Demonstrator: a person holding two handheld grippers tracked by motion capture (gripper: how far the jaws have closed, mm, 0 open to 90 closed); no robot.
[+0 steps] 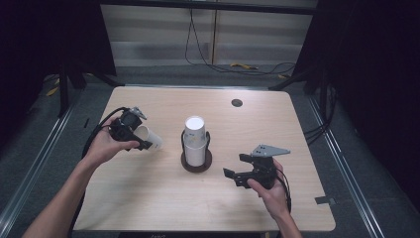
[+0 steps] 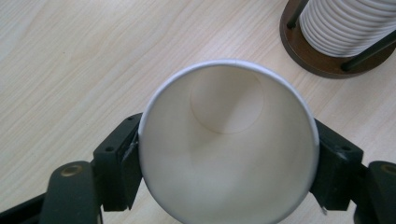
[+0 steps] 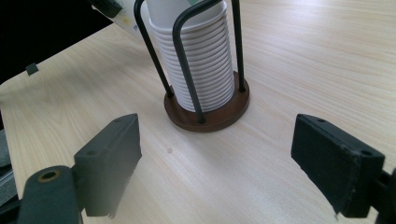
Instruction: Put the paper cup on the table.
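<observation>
A white paper cup (image 1: 149, 138) (image 2: 229, 144) lies tilted on its side in my left gripper (image 1: 140, 137) (image 2: 229, 163), which is shut on its rim with the open mouth facing the camera. A stack of white paper cups (image 1: 195, 140) (image 3: 196, 60) stands upside down in a black wire holder on a round brown base (image 1: 196, 165) (image 3: 210, 119) at the table's middle. My right gripper (image 1: 236, 171) (image 3: 217, 163) hovers to the right of the holder, open, with nothing between its jaws.
The light wooden table (image 1: 148, 198) has a dark round grommet hole (image 1: 236, 102) at the back. Cables (image 1: 237, 65) lie on the floor beyond the far edge. A small dark tab (image 1: 324, 200) sits at the table's right edge.
</observation>
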